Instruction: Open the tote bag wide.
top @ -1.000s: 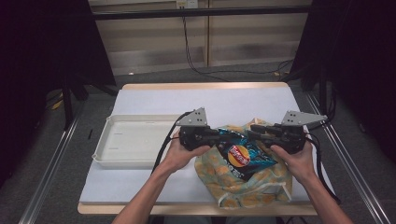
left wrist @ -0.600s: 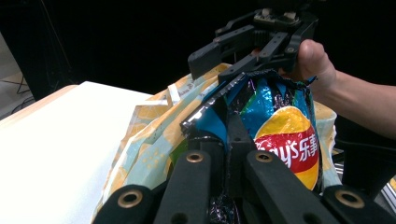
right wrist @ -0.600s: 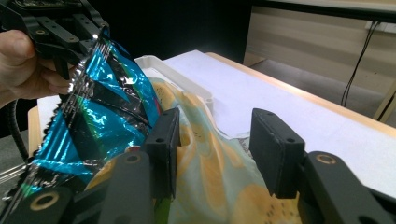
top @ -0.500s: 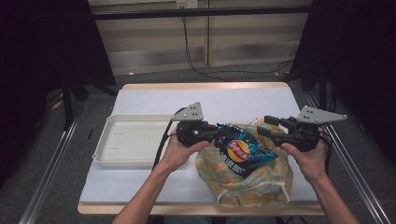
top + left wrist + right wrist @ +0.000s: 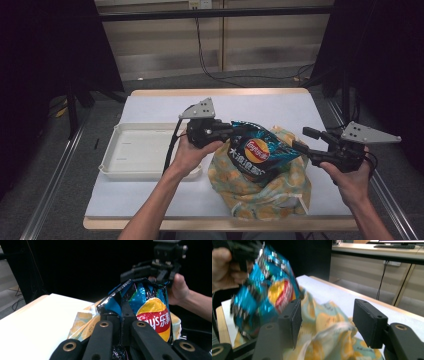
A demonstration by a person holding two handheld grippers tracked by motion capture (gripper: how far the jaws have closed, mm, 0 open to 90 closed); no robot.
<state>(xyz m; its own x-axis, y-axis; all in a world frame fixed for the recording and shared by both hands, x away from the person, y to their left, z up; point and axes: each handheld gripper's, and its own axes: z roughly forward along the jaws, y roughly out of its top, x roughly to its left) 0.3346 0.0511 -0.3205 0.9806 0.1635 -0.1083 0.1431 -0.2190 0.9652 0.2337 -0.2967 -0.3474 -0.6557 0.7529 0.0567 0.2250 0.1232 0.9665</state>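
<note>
A blue Lay's chip bag (image 5: 260, 152) hangs just above a yellow patterned cloth bag (image 5: 260, 195) on the white table. My left gripper (image 5: 231, 131) is shut on the chip bag's left top edge. In the left gripper view its jaws (image 5: 122, 315) pinch the crinkled rim of the chip bag (image 5: 152, 310). My right gripper (image 5: 304, 141) stands open at the bag's right end; its jaws have just been opening and nothing is pressed between them. In the right gripper view the chip bag (image 5: 267, 292) is left of the open gripper (image 5: 329, 322), with the cloth bag (image 5: 329, 342) beyond.
A white empty tray (image 5: 135, 150) lies on the table's left half, beside the left forearm. The table's far edge (image 5: 220, 92) is wooden, with dark screens and cables behind. Metal rails run along both sides of the table.
The right gripper has opened, let go of the chip bag's right end and drawn off to the right. The left gripper has lifted the bag a little higher above the cloth bag.
</note>
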